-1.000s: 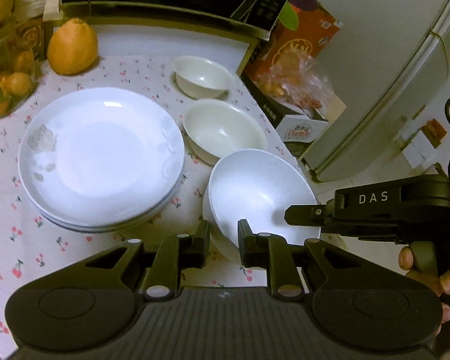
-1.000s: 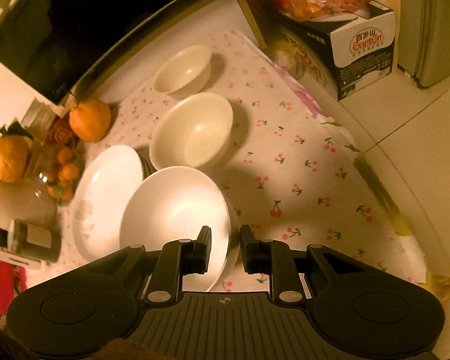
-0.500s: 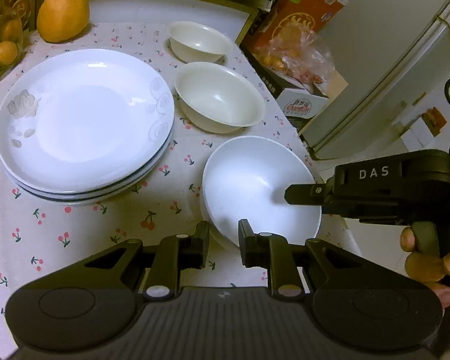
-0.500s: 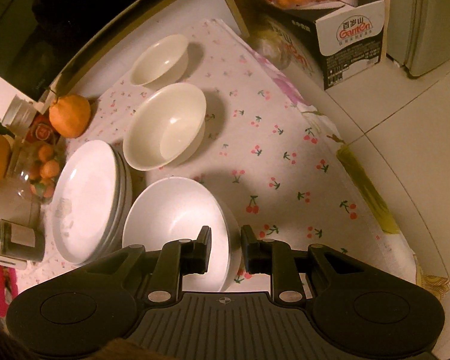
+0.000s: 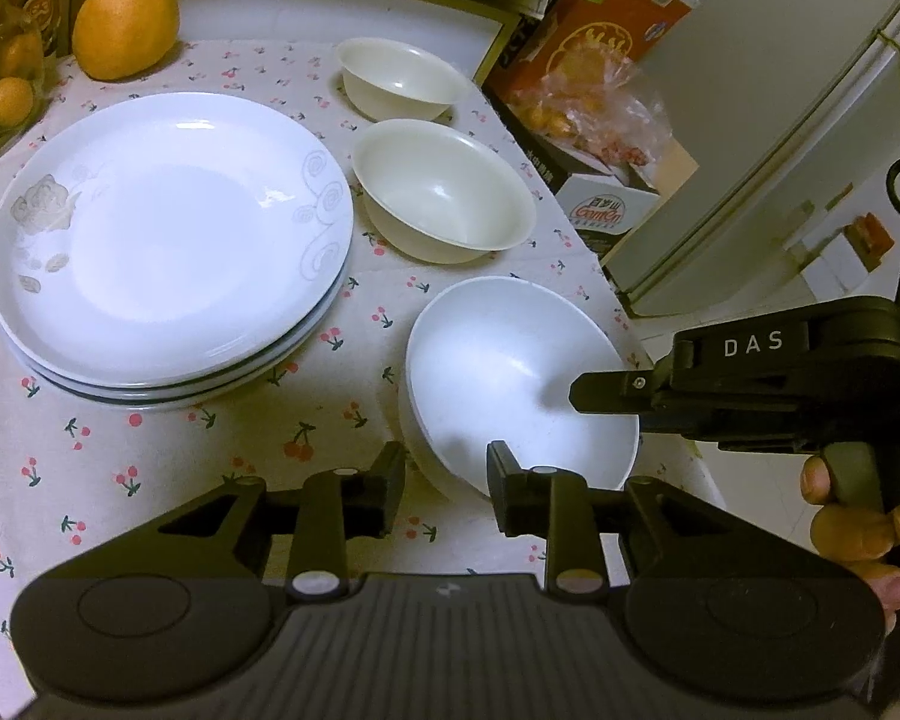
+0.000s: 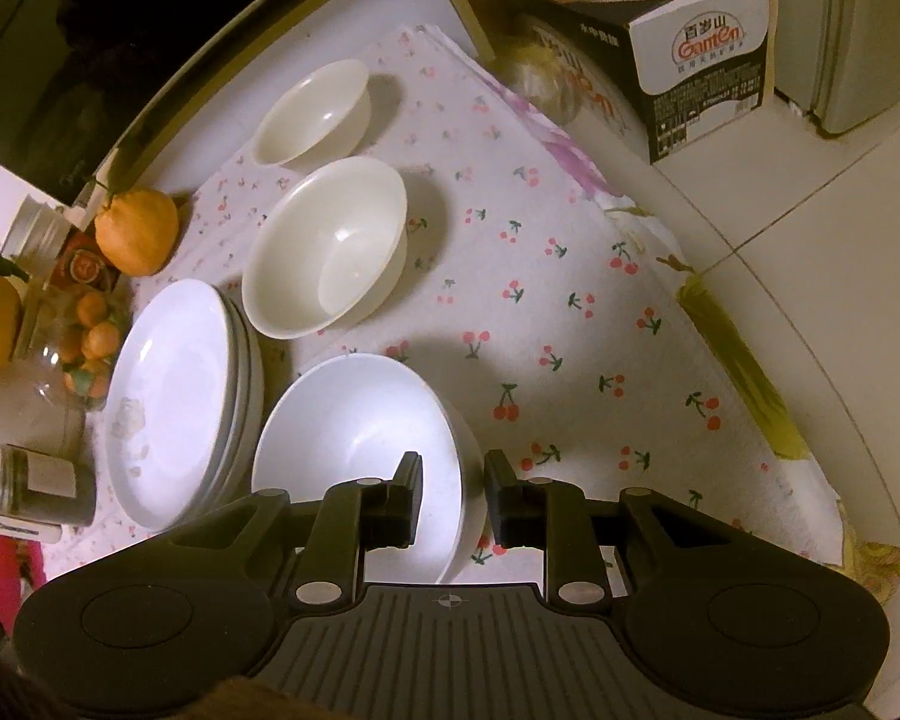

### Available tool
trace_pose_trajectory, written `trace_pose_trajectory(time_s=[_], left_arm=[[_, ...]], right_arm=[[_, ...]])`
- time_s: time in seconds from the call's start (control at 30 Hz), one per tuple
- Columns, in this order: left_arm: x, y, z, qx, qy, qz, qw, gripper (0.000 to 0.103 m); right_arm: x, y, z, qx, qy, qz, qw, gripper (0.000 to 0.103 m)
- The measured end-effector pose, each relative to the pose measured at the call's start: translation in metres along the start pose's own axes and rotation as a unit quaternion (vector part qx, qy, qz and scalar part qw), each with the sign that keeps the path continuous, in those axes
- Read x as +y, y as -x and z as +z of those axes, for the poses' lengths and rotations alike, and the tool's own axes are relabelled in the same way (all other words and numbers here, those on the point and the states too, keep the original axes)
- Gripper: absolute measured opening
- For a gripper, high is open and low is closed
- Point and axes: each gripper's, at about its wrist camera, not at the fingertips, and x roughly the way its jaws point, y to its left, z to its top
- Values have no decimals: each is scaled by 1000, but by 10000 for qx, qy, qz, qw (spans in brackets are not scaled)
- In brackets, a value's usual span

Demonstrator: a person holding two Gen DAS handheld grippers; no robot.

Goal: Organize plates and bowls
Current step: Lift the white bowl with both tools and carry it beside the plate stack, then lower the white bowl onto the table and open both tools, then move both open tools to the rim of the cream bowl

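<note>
Currently, three bowls and one stack of plates (image 5: 168, 240) sit on the cherry-print tablecloth (image 6: 570, 324) covering the table. Counted from the right wrist view, the stack holds three plates. The small bowl (image 5: 399, 81) stands farthest back, the medium bowl (image 5: 444, 192) in the middle, and the large white bowl (image 5: 516, 396) nearest, close to the table edge.

The right gripper (image 6: 450, 495) stands narrowly open, its jaws straddling the large bowl's rim, one inside and one outside; whether they touch it cannot be told. The left gripper (image 5: 444, 489) is likewise narrowly open, straddling the same bowl's near rim, holding nothing.

Surroundings: a large orange fruit (image 5: 126, 21) behind the plates, a glass jar of small fruit (image 6: 84, 348) to their left, a Ganten carton (image 6: 696, 54) on the floor beside the table, and a refrigerator (image 5: 780, 120).
</note>
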Motion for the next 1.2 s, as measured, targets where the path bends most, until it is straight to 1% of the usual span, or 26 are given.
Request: trace_pose_trajectory(time_s=[0.07,0.13,0.2,0.23,0.27,0.33,0.37,0.43,0.47,0.5,0.7,0.73,0.83,0.93,1.03,1.2], left_arm=[[-1,1,0,-18,-48,28,10000,30],[-2,2,0,-30,-94,63,9999,40],[-3,2,1,-25,-152,91,9998,47],[-4,2,1,-25,-189,97,9998,52],[-5,3,1,-30,-225,97,9997,54],[-7,5,1,-38,-289,86,9995,61],[-7,6,1,-42,-315,82,9995,64],[-8,8,1,-59,-362,82,9993,72],[-9,9,1,-72,-379,86,9992,75],[-9,10,1,-76,-394,90,9992,79],[-11,15,6,-149,-434,130,9989,93],[-11,16,7,-204,-445,161,9987,95],[-12,19,13,-375,-503,346,9974,99],[-12,18,20,-496,-536,528,9959,101],[-10,16,30,-527,-618,607,9948,101],[-4,9,48,-625,-732,713,9928,101]], right_arm=[[-1,0,0,36,-37,7,10000,25],[-3,0,0,52,-96,48,9999,32],[-4,1,0,49,-140,77,9999,42],[-4,2,1,37,-145,97,9998,44],[-4,3,1,25,-151,114,9998,48],[-4,5,1,4,-168,150,9997,54],[-4,5,2,-6,-178,175,9997,57],[-4,7,3,-21,-206,214,9996,64],[-5,7,3,-31,-222,237,9995,69],[-5,8,3,-44,-236,265,9994,72],[-9,11,8,-216,-337,435,9983,79],[-11,12,9,-289,-385,516,9975,80],[-18,12,15,-461,-632,776,9939,83],[-27,10,20,-563,-960,1042,9883,83],[-33,8,25,-651,-1193,1244,9829,83],[-36,5,31,-800,-1281,1356,9792,83]])
